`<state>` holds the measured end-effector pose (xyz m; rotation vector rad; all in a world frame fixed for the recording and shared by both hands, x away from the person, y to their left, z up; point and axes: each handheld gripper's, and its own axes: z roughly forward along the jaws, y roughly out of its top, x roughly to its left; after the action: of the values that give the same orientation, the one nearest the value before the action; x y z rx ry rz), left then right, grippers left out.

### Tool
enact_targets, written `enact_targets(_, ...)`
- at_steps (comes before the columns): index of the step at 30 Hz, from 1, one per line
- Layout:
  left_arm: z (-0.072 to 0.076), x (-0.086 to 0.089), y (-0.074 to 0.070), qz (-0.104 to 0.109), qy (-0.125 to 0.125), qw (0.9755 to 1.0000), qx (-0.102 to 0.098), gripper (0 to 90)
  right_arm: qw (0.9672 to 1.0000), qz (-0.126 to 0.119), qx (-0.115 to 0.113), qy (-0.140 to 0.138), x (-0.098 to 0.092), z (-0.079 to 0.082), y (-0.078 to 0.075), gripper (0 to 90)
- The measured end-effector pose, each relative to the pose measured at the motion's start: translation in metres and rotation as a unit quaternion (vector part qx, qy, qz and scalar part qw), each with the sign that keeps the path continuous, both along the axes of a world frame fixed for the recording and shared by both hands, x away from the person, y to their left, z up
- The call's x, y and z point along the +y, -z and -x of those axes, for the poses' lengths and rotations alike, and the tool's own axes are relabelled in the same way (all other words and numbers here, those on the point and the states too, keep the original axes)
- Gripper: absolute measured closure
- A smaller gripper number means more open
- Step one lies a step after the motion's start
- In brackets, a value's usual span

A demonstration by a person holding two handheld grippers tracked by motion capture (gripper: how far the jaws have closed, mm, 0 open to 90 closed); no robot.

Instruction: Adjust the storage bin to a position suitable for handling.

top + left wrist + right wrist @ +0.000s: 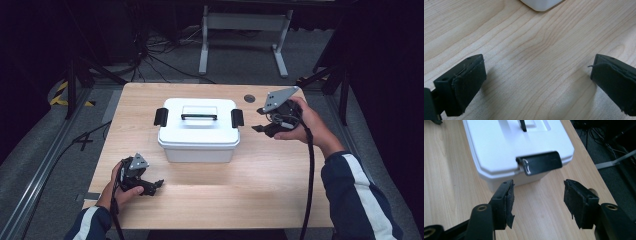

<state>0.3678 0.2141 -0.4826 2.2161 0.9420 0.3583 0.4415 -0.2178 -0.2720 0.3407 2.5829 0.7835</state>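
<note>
The white storage box (199, 131) sits mid-bench with its lid on and both black side latches down — nothing opened yet, by the look of it. The right gripper (261, 120) hovers just off the right-hand latch (539, 163), jaws partly open and empty. The left gripper (158, 183) rests low over the bench (260, 190) near the box's front corner, jaws wide, empty — the unlatching is all still ahead.

Left hand-held gripper (159, 183) low, jaws wide — right hand-held gripper (258, 119) raised, jaws apart
</note>
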Motion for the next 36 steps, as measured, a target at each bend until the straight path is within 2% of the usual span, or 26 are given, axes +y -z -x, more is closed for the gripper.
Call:
enact_targets(1,0.0,0.0,0.0,0.0,0.0,1.0,0.0,0.5,0.9999,0.008,-0.004,-0.006,0.009,-0.002,-0.003,42.4)
enact_targets(11,0.0,0.0,0.0,0.0,0.0,1.0,0.0,0.5,0.9991,0.027,-0.007,-0.033,0.041,-0.01,-0.01,43.5)
enact_targets(16,0.0,0.0,0.0,0.0,0.0,1.0,0.0,0.5,0.9987,0.031,-0.004,-0.039,0.053,-0.012,-0.009,44.1)
enact_targets(20,0.0,0.0,0.0,0.002,-0.002,1.0,0.003,0.5,0.9976,0.047,-0.003,-0.05,0.068,-0.018,-0.004,44.5)
enact_targets(24,0.0,0.0,0.0,0.002,-0.002,1.0,0.003,0.5,0.9973,0.048,0.001,-0.057,0.076,-0.021,-0.003,44.6)
enact_targets(25,0.0,0.0,0.0,0.003,-0.002,1.0,0.003,0.3,0.9962,0.057,0.005,-0.065,0.082,-0.023,-0.004,44.6)
enact_targets(27,0.0,0.0,0.0,0.001,0.001,1.0,0.003,0.3,0.9958,0.06,0.014,-0.068,0.086,-0.025,-0.004,44.6)
enact_targets(31,0.001,-0.001,0.0,0.003,-0.004,1.0,0.003,0.5,0.9952,0.067,0.016,-0.07,0.093,-0.032,-0.004,44.4)
enact_targets(35,0.001,0.0,0.0,0.001,-0.003,1.0,0.002,0.5,0.9929,0.092,0.027,-0.071,0.108,-0.038,-0.004,45.1)
enact_targets(36,0.001,0.0,0.0,0.001,-0.003,1.0,0.002,0.5,0.9931,0.091,0.028,-0.069,0.112,-0.039,-0.004,45.1)
